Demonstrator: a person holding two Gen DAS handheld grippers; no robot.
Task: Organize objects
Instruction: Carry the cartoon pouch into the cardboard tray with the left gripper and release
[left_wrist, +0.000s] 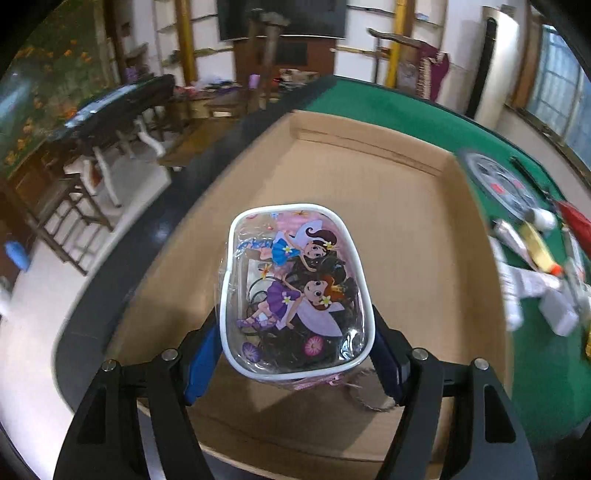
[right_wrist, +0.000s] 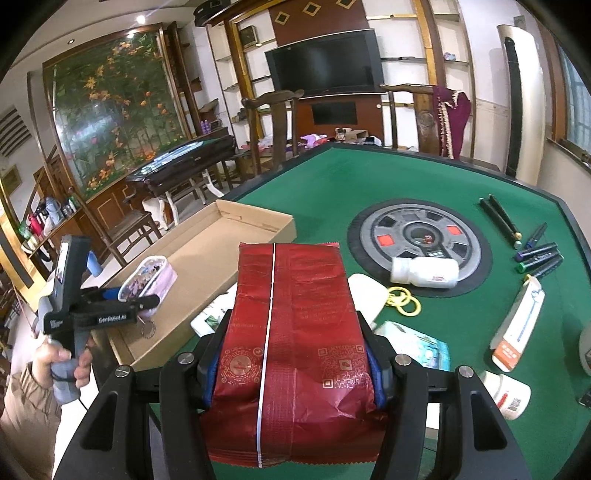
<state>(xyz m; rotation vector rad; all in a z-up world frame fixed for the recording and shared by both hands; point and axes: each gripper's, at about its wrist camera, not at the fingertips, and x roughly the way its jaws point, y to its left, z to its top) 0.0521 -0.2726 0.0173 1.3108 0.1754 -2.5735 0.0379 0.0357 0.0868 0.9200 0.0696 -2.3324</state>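
Observation:
A clear pouch with a white rim and two cartoon fairies (left_wrist: 295, 291) is clamped between the blue pads of my left gripper (left_wrist: 295, 343), which is shut on it. It hangs over the inside of a shallow cardboard box (left_wrist: 388, 206); a small ring chain dangles beneath it. The right wrist view shows the same pouch (right_wrist: 147, 278) above that box (right_wrist: 207, 258), with a person's hand (right_wrist: 64, 363) on the left gripper's handle. My right gripper (right_wrist: 291, 354) is shut on a red foil packet (right_wrist: 295, 332), held above the green table (right_wrist: 369, 177).
Loose items lie on the green felt: a white bottle (right_wrist: 424, 271), yellow rings (right_wrist: 404, 299), a toothpaste tube (right_wrist: 519, 325), dark markers (right_wrist: 539, 254), another white bottle (right_wrist: 508, 395) and a blue-green packet (right_wrist: 417, 347). A round grey centre plate (right_wrist: 421, 240) sits mid-table. Wooden chairs stand beyond the far edge.

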